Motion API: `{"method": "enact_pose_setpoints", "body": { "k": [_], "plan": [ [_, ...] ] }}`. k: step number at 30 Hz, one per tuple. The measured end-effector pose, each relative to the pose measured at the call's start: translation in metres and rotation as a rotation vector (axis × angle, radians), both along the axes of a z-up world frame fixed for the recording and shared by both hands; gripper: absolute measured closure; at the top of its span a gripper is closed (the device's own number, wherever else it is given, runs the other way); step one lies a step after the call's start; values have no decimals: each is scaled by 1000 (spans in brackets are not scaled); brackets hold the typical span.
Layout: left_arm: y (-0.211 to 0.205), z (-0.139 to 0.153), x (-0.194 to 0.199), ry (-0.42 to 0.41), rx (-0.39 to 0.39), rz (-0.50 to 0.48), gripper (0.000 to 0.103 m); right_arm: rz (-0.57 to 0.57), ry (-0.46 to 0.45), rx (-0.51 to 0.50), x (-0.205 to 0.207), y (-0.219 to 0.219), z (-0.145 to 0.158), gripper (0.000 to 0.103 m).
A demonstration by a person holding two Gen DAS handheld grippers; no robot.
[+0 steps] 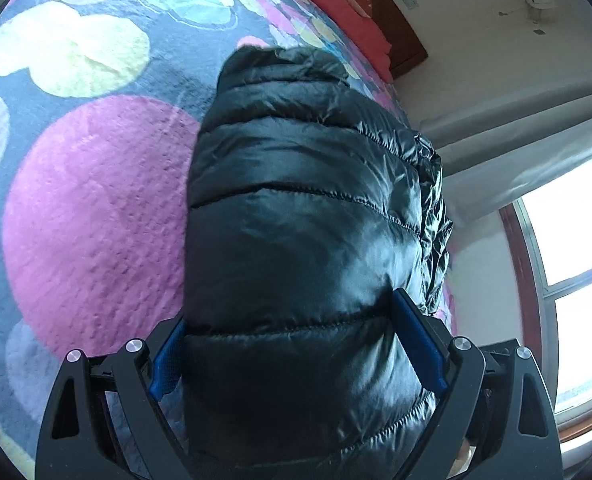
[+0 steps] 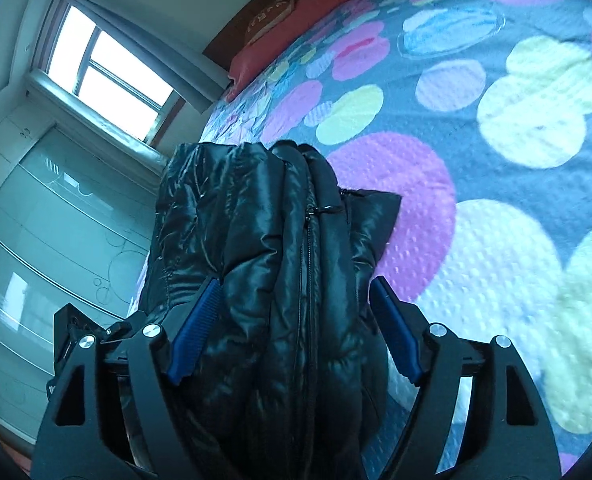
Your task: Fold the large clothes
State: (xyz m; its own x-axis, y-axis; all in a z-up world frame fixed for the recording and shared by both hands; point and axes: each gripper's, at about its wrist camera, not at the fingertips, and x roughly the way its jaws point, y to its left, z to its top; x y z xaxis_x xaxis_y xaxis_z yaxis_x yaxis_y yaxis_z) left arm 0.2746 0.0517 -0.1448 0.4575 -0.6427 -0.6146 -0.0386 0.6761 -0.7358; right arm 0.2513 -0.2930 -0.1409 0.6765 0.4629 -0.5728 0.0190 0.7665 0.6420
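A shiny black quilted puffer jacket (image 1: 296, 208) is bunched into a thick folded bundle over the bed. My left gripper (image 1: 296, 320) is shut on the jacket, its blue pads pressing both sides of the thick fold. In the right wrist view the jacket (image 2: 264, 240) shows its zipper running down the middle. My right gripper (image 2: 296, 312) is shut on the jacket too, with blue pads squeezing the bundle from both sides. The far end of the jacket hangs past the fingers, above the blanket.
A bed blanket (image 1: 96, 200) with large pink, yellow and blue circles lies under the jacket and shows in the right wrist view (image 2: 496, 160). A red pillow (image 2: 296, 16) lies at the headboard. A window (image 2: 104, 72) and a glass wardrobe (image 2: 56, 220) stand beside the bed.
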Motion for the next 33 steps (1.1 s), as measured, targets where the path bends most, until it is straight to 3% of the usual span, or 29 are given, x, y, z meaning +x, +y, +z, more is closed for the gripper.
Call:
{"method": "enact_pose_setpoints", "body": {
  "k": [4, 6, 8, 9, 18, 23, 33],
  "plan": [
    [13, 16, -9, -29, 66, 60, 13, -18, -4, -89, -12, 1, 15, 27],
    [18, 29, -13, -77, 143, 82, 13, -46, -16, -162, -15, 4, 30, 34],
    [17, 40, -15, -111, 199, 94, 13, -49, -27, -206, -15, 10, 43, 51],
    [15, 45, -14, -123, 219, 91, 13, -41, -32, -218, -14, 14, 48, 53],
    [-19, 71, 14, -215, 383, 38, 13, 61, -101, -400, 35, 74, 83, 58],
    [-38, 61, 39, -203, 471, 28, 13, 104, -82, -474, 65, 97, 76, 73],
    [-62, 26, 49, -176, 587, 26, 11, 88, 21, -578, 84, 99, 19, 75]
  ]
}}
